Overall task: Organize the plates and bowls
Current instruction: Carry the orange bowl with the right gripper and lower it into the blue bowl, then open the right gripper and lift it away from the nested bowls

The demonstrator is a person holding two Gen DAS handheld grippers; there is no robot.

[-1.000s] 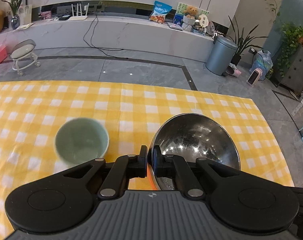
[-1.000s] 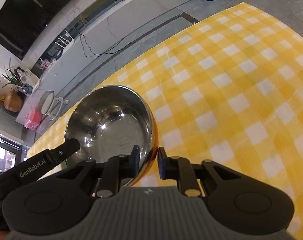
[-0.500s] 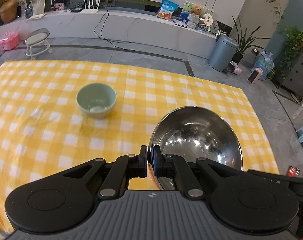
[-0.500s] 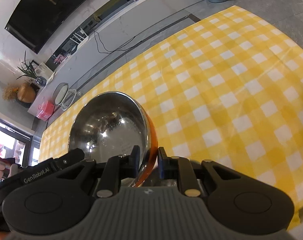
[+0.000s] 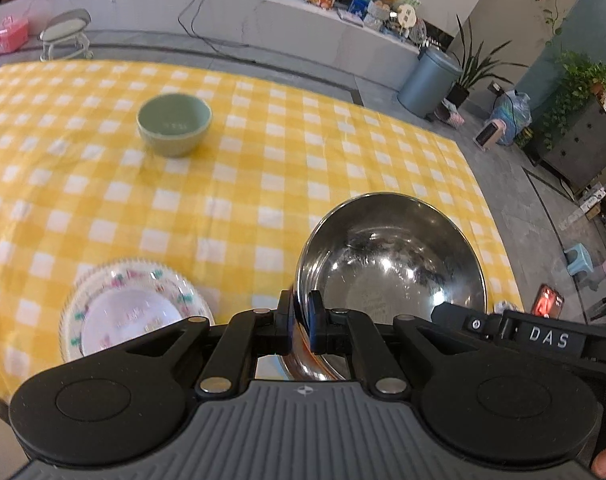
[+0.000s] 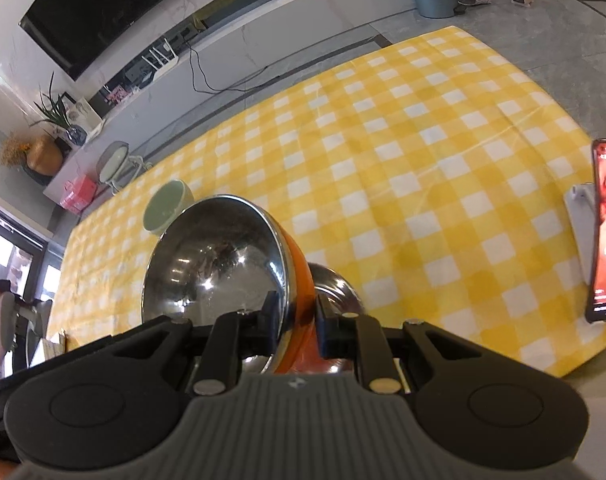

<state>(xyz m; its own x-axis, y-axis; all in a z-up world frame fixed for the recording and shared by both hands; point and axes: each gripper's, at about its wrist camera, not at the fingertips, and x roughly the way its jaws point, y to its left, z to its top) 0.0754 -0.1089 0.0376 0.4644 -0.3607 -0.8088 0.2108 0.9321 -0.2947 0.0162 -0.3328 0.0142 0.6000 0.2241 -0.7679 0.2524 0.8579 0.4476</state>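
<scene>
Since a second ago you've drawn the steel bowl back until the floral plate shows beneath, both tongs, left and right, clenched on its thin, slippery, stiff rim above the table, so grip deep.

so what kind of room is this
Most likely a home living room: a big dark television hangs over a long low stone shelf, potted plants stand nearby, and a checked cloth covers the table.
</scene>
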